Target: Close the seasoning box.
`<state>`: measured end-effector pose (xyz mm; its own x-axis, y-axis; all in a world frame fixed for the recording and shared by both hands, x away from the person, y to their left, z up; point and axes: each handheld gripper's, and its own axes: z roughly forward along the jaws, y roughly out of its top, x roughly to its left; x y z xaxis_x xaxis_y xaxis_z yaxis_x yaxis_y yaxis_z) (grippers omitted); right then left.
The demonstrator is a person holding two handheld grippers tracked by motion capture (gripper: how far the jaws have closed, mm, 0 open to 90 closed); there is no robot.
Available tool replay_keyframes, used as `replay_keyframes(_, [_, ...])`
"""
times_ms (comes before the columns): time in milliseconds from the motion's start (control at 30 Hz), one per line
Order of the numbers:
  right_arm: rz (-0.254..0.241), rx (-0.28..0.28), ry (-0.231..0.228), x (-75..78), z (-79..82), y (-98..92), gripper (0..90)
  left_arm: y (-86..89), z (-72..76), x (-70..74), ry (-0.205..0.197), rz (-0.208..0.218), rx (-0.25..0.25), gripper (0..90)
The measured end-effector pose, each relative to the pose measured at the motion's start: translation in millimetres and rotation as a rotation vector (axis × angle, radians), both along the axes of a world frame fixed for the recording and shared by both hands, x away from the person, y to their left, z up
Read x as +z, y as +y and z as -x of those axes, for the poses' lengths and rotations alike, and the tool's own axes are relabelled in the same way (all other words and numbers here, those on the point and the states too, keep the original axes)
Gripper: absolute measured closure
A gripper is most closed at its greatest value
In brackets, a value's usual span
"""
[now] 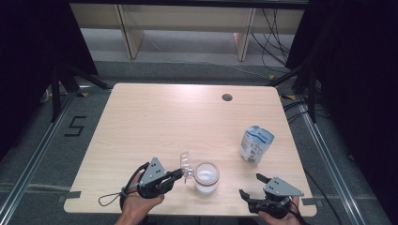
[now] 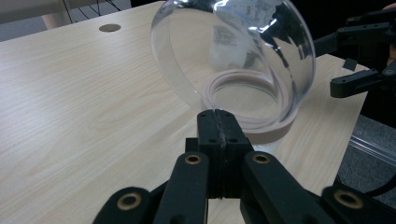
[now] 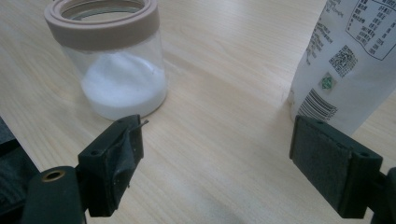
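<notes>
1. Nearest the front edge of the pale wooden surface (image 1: 155, 117), a person's two hands each hold a black gripper.
2. On the person's left, the left gripper (image 1: 180, 173) has its jaws pressed fully together, pinching the edge of a clear domed lid (image 2: 233, 56), which it holds tilted just beside the jar.
3. On the right, the right gripper (image 1: 249, 185) has its jaws spread wide with nothing between them, hovering low over the surface.
4. Between the two grippers, a clear jar (image 1: 206, 177) with a pinkish-beige collar stands upright near the front edge, its bottom filled with white powder.
5. Further back and to the right, a white printed bag (image 1: 256, 144) stands upright, well apart from the jar.
6. At the far side, a round cable hole (image 1: 227, 97) marks the surface near its back edge.
</notes>
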<state>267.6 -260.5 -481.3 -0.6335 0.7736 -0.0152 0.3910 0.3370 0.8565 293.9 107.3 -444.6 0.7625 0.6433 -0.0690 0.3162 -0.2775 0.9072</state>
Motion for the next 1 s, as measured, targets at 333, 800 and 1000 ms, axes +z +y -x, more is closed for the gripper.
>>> replay_keyframes(333, [-0.007,0.010,0.011,-0.2,0.2,0.9,18.6,-2.4,-0.8,0.2,0.001,0.004,-0.004,89.4])
replay_keyframes(800, [0.005,0.000,0.002,-0.5,0.9,1.7,19.0,-7.5,0.2,-0.2,-0.004,0.004,-0.014,89.2])
replay_keyframes(1000, [0.007,0.000,0.002,-0.6,1.0,1.9,19.2,-11.2,0.5,-1.2,-0.003,-0.002,-0.025,88.6])
